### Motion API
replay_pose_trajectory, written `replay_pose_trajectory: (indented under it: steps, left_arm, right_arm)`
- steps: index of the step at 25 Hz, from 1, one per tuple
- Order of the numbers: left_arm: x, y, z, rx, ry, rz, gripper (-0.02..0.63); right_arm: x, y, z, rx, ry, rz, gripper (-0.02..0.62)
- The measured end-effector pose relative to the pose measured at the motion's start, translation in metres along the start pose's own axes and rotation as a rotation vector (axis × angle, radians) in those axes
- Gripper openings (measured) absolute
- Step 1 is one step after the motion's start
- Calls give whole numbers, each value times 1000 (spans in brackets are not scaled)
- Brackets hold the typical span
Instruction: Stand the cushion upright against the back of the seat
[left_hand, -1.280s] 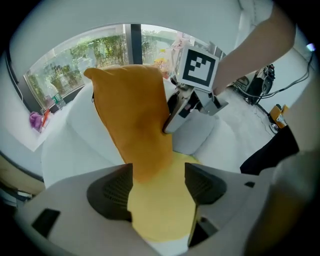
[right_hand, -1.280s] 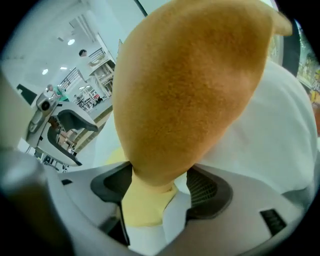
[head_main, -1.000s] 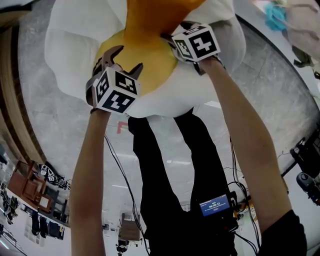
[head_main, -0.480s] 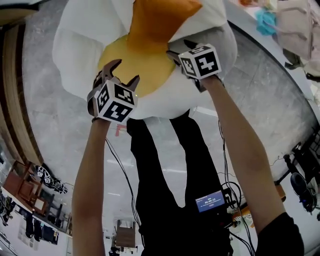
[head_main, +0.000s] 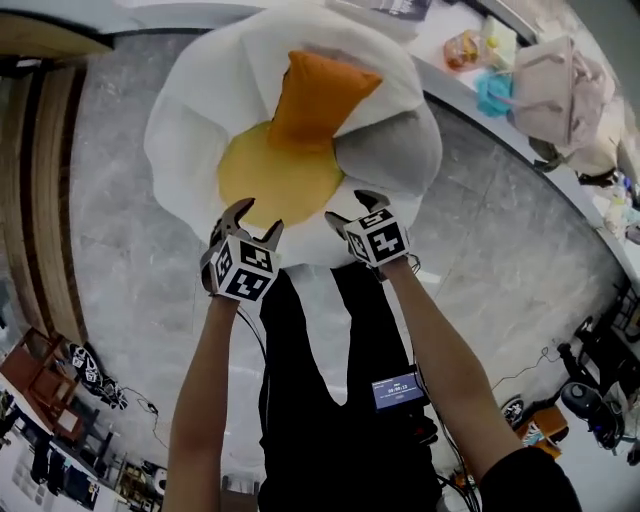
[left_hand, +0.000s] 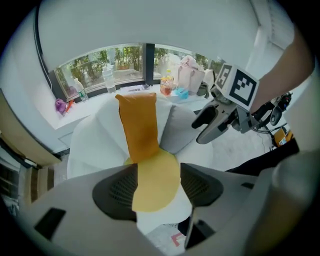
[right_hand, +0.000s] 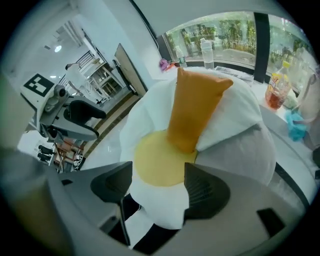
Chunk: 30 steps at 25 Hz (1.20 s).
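Observation:
The orange cushion (head_main: 318, 95) stands upright on the round yellow seat (head_main: 280, 180), leaning on the white petal-shaped back (head_main: 190, 140) of the chair. In the left gripper view the cushion (left_hand: 139, 130) rises above the seat (left_hand: 155, 182); in the right gripper view the cushion (right_hand: 195, 107) does the same. My left gripper (head_main: 258, 218) hovers at the seat's near edge, jaws closing with nothing between them. My right gripper (head_main: 350, 208) hangs beside it, open and empty. Neither touches the cushion.
One grey petal (head_main: 390, 155) forms the chair's right side. Behind it runs a curved sill with a pale bag (head_main: 560, 85), a blue item (head_main: 492, 95) and bottles (left_hand: 109, 77). The person's black trousers (head_main: 320, 400) are below the grippers. Wooden flooring (head_main: 45, 220) borders the left.
Both grippers have drawn back from the seat toward the person and lifted. The cushion stays standing against the back. The whole chair now shows.

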<state>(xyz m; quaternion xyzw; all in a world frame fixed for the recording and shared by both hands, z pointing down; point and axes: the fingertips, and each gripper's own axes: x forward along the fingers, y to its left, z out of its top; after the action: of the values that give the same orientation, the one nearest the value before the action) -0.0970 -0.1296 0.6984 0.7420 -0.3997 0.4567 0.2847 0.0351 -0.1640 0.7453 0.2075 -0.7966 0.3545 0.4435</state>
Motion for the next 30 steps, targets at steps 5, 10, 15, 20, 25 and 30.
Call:
replay_pose_trajectory:
  steps: [5,10,15,20,25,30]
  left_arm:
    - [-59,-13,17,-83,-44,8,253]
    - [-111,-16,36,-115,-97,20,225]
    - [-161,-19,51,-59,-141,6,192]
    - [-216,-4,66,-44,-214,19,124]
    - [-267,12,72,-111,-319,30,97]
    - [-312,31,79,-145,-421,41,63]
  right_arm:
    - [-56,39,21,31,-70,17,339]
    - [-109,65,52,5,-145,7,339]
    - [-157,90,75,-56,-198,-22,339]
    - [-204,121,98,-77,-264,-48,339]
    - [-245,164,126,-99,-344,-77,339]
    - [-276,195,154,-179,-405,-111,339]
